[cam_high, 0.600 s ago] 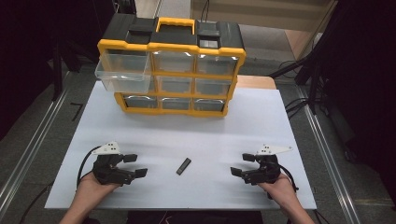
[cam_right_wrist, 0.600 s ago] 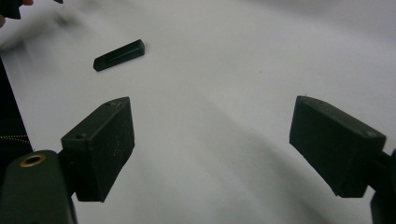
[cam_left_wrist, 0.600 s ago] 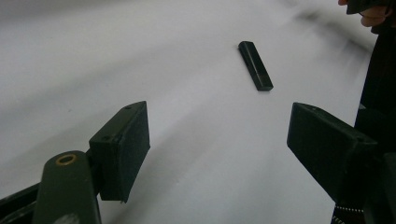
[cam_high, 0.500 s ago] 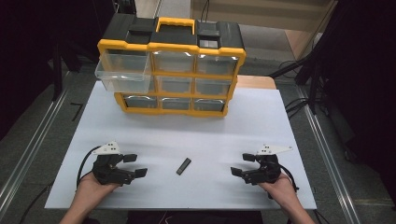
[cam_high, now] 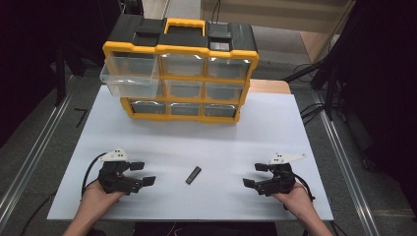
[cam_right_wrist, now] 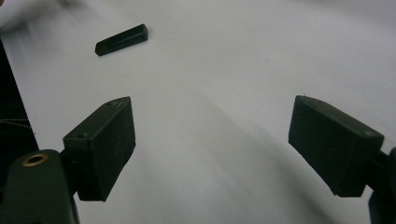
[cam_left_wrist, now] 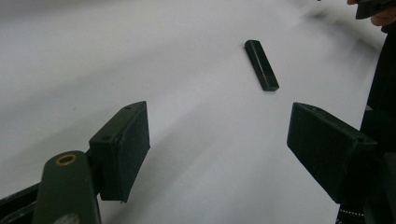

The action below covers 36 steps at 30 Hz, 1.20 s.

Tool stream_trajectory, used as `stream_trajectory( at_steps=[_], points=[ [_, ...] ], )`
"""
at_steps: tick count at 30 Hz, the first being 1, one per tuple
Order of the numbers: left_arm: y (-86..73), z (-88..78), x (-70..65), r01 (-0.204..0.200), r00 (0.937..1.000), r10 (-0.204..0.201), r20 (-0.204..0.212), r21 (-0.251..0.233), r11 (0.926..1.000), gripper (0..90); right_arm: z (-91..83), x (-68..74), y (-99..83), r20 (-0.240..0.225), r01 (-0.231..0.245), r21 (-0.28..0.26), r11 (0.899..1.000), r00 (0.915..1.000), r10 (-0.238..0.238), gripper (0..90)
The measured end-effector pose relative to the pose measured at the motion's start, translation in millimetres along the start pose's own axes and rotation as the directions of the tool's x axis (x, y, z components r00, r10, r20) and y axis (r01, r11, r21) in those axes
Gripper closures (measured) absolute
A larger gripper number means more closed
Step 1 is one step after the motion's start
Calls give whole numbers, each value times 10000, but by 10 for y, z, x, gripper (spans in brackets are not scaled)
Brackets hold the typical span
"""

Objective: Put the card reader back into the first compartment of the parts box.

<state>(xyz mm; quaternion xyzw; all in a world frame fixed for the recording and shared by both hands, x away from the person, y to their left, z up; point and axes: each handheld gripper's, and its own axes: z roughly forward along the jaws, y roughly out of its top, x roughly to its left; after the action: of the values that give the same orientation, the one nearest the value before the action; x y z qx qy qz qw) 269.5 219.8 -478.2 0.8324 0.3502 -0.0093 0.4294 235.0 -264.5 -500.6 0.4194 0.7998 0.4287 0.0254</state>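
A small black rectangular bar (cam_high: 193, 175) lies flat on the white tabletop (cam_high: 196, 147), between the two grippers and touching neither. The left gripper (cam_high: 141, 173) rests low on the tabletop with its jaws spread wide and nothing between them; in the left gripper view the bar (cam_left_wrist: 261, 64) sits well ahead of the jaws, toward the right-hand jaw's side, out beyond the gap. The right gripper (cam_high: 255, 174) also sits low with its jaws wide apart and empty; in the right gripper view the bar (cam_right_wrist: 122, 39) lies ahead of the jaws and off past the left-hand jaw. Farther beyond both pairs of jaws, at the far edge of the tabletop, stands a yellow and black organiser (cam_high: 180, 69) of clear drawers, its top left drawer (cam_high: 130, 81) pulled out.
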Motion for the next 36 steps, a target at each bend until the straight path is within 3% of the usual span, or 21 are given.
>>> stream_trajectory(
  at_steps=[31,36],
  points=[
    [23,12,-20,5,9999,-1,-107,409,9992,233,-9,12,22,73,-44,6,10000,10000,44,166],
    [64,18,-44,181,9998,-187,103,564,9982,254,-12,15,23,61,-99,-22,9999,9999,99,167]
  ],
)
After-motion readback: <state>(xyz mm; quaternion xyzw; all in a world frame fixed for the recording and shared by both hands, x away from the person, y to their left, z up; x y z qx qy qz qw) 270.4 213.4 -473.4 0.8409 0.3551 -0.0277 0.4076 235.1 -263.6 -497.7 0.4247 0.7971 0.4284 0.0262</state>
